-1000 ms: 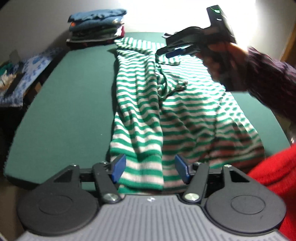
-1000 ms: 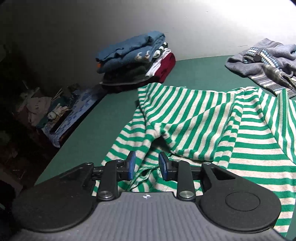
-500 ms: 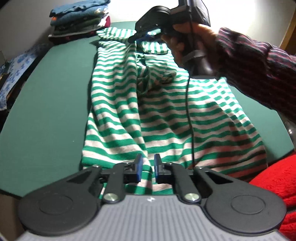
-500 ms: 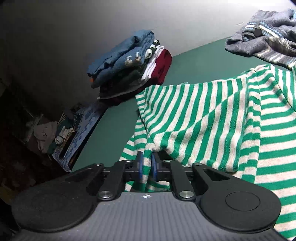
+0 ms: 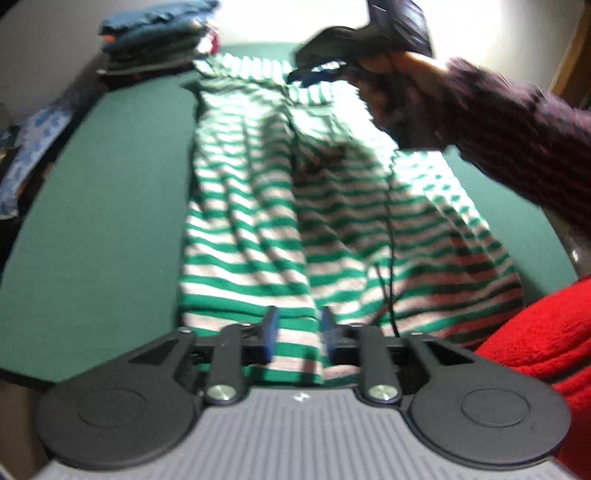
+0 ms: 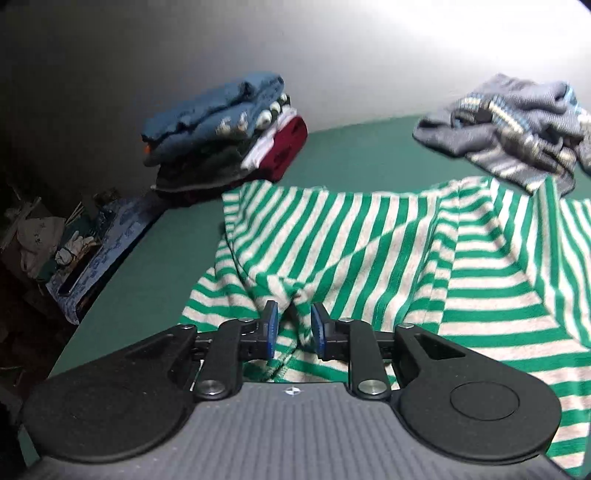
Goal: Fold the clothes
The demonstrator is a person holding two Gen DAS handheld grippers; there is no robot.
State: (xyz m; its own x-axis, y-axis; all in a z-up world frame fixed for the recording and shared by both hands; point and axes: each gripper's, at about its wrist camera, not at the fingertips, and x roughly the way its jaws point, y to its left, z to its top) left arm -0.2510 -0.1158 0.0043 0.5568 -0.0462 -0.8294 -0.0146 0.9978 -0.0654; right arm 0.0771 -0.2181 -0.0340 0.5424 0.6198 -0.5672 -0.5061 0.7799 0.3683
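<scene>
A green-and-white striped shirt [image 5: 332, 206] lies lengthwise on the green table [image 5: 110, 206]; it also shows in the right wrist view [image 6: 369, 236]. My left gripper [image 5: 297, 334] is open at the near hem, with fabric between the parted blue pads. My right gripper [image 6: 293, 328] is open at the shirt's far end, with a bunched fold between its pads; it shows held in a hand in the left wrist view [image 5: 317, 74].
A stack of folded clothes [image 6: 229, 129] stands at the far corner, also seen in the left wrist view [image 5: 155, 33]. A crumpled grey-blue striped garment [image 6: 517, 125] lies on the table. A red garment [image 5: 546, 332] is at the near right. Clutter [image 6: 55, 243] sits beside the table.
Both grippers were shut on the shirt half a second ago; both have now opened. The shirt's left part has been pulled and smoothed along the table.
</scene>
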